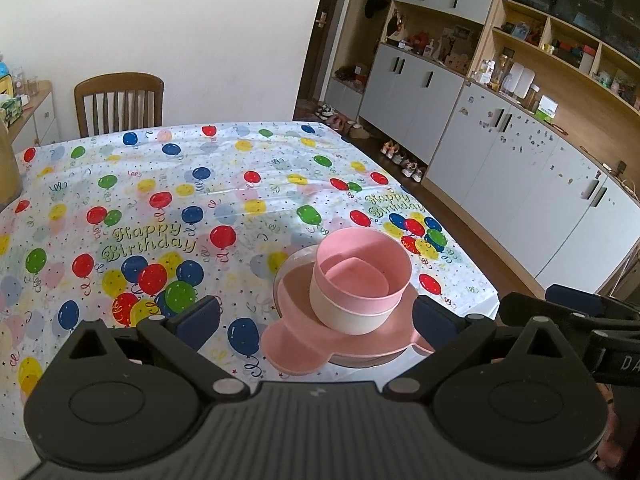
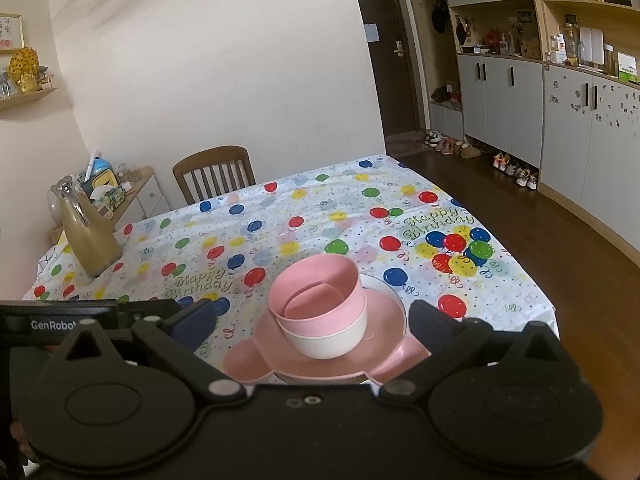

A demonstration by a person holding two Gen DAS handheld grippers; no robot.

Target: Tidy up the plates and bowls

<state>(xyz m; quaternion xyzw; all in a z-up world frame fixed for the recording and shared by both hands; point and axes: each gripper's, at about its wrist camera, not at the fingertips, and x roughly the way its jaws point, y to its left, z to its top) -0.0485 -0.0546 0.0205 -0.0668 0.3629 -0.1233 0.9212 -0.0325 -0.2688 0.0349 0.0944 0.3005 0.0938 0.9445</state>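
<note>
Both tools, left (image 1: 316, 312) and right (image 2: 310, 322), wide open, empty, just short of stacked pink bowl (image 1: 362, 276) on eared pink plate (image 1: 288, 344).

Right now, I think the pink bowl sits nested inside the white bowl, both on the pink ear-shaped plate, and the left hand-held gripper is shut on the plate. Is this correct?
Not quite. The left hand-held gripper is open and holds nothing, as the left wrist view shows. The rest is right: the pink bowl sits nested inside the white bowl, both on the pink ear-shaped plate.
</note>
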